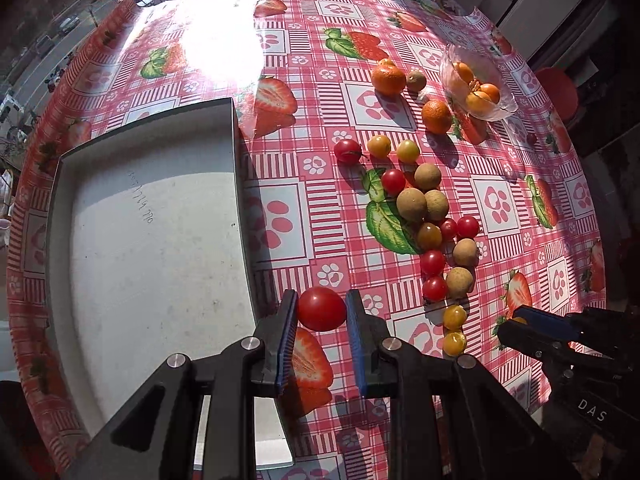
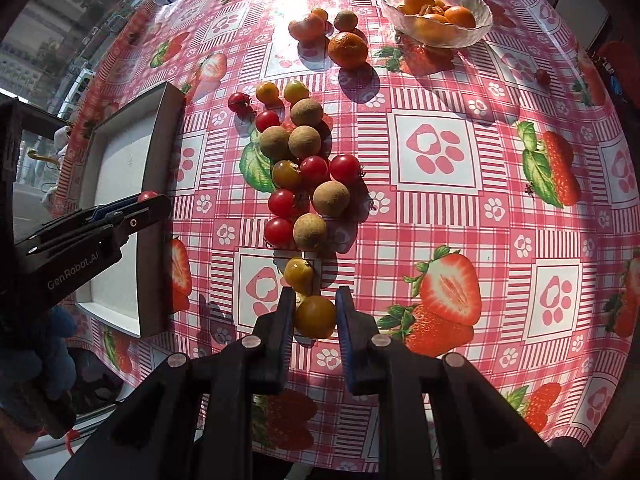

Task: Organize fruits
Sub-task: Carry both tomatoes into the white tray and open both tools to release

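Observation:
My left gripper [image 1: 321,309] is shut on a red cherry tomato [image 1: 321,308], held just right of a white shallow box [image 1: 152,216]. My right gripper [image 2: 315,312] is shut on a yellow cherry tomato [image 2: 315,317] at the near end of a line of fruit. That line [image 2: 296,160] holds several red and yellow cherry tomatoes and brown longans. In the right wrist view the left gripper [image 2: 148,200] hovers over the box [image 2: 120,168]. In the left wrist view the right gripper [image 1: 516,322] sits low at the right.
A glass bowl [image 2: 480,26] with orange fruit stands at the far right. Two tangerines [image 2: 347,50] and a small brown fruit lie beside it. A lone red fruit [image 2: 542,77] lies far right. The strawberry-print tablecloth [image 2: 500,208] covers a round table.

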`<state>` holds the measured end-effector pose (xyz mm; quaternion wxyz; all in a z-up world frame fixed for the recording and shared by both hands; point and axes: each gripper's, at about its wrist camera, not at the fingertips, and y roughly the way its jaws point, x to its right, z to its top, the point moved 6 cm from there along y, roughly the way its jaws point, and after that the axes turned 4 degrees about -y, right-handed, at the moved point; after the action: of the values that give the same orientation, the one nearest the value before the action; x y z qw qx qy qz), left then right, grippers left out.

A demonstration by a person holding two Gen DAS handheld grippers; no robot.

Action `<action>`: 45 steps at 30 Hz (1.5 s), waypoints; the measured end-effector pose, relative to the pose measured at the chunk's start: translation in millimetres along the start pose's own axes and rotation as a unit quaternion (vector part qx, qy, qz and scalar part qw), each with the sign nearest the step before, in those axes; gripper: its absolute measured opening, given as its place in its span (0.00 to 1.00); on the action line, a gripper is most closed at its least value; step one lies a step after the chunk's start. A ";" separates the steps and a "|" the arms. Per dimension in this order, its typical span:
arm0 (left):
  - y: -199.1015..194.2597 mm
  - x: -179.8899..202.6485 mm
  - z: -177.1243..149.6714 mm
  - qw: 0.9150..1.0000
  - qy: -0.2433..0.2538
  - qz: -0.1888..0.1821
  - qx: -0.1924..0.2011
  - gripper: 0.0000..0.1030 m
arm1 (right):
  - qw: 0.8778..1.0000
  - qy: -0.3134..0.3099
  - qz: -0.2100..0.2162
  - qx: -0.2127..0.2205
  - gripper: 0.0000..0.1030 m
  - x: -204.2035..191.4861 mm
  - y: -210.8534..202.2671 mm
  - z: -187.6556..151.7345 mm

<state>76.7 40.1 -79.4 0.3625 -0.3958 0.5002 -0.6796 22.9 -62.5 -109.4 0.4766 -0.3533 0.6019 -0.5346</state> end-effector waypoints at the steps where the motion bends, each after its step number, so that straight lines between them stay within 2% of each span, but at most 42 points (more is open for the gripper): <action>1: -1.4 -4.0 -1.5 1.000 -0.006 0.004 -0.001 0.25 | 1.000 -0.005 0.003 0.001 0.21 -1.0 -4.5 -2.3; 9: -14.4 -71.7 -27.8 0.997 -0.064 0.041 0.003 0.25 | 0.997 -0.075 0.026 0.000 0.21 -67.8 -2.4 19.4; 14: -9.4 -121.5 -51.6 0.992 -0.099 0.073 -0.005 0.25 | 0.991 -0.125 0.046 -0.013 0.21 -122.9 14.5 29.1; 18: -0.8 -149.5 -67.2 0.989 -0.108 0.097 -0.014 0.25 | 0.985 -0.158 0.062 -0.029 0.21 -163.0 33.1 29.8; 24: 11.7 -163.2 -76.8 0.988 -0.110 0.104 -0.025 0.25 | 0.978 -0.192 0.057 -0.064 0.21 -196.5 71.2 23.8; 33: 19.6 -160.1 -80.6 0.989 -0.107 0.098 -0.022 0.25 | 0.971 -0.221 0.022 -0.084 0.22 -203.0 99.6 14.0; 34: 19.5 -160.5 -81.6 0.989 -0.106 0.103 -0.025 0.33 | 0.971 -0.222 0.018 -0.084 0.22 -203.5 101.0 13.2; 35: 19.8 -161.2 -82.0 0.988 -0.105 0.110 -0.028 0.59 | 0.971 -0.223 0.015 -0.086 0.22 -203.8 102.7 12.0; 36: 17.8 -164.0 -82.2 0.987 -0.105 0.120 -0.022 0.69 | 0.971 -0.224 0.014 -0.088 0.23 -203.9 103.2 11.2; 37: 13.3 -169.9 -83.3 0.985 -0.105 0.137 -0.011 0.72 | 0.971 -0.224 0.014 -0.087 0.26 -205.2 105.0 12.6; 38: 12.6 -172.6 -84.1 0.985 -0.105 0.138 -0.011 0.72 | 0.970 -0.226 0.015 -0.087 0.28 -208.7 106.6 12.7; 40: 14.4 -178.6 -86.7 0.986 -0.109 0.128 -0.019 0.72 | 0.970 -0.229 0.009 -0.082 0.41 -214.9 110.6 13.3; 44: 14.6 -178.0 -88.8 0.986 -0.098 0.132 -0.030 0.72 | 0.972 -0.223 0.018 -0.074 0.47 -223.6 113.6 18.3; 45: 13.9 -176.9 -89.0 0.986 -0.098 0.132 -0.032 0.72 | 0.972 -0.222 0.021 -0.070 0.51 -224.1 110.6 19.6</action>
<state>72.9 228.9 -140.4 0.4836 -0.4023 0.5313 -0.5675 117.2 160.8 -173.4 0.5839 -0.4826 0.5241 -0.3892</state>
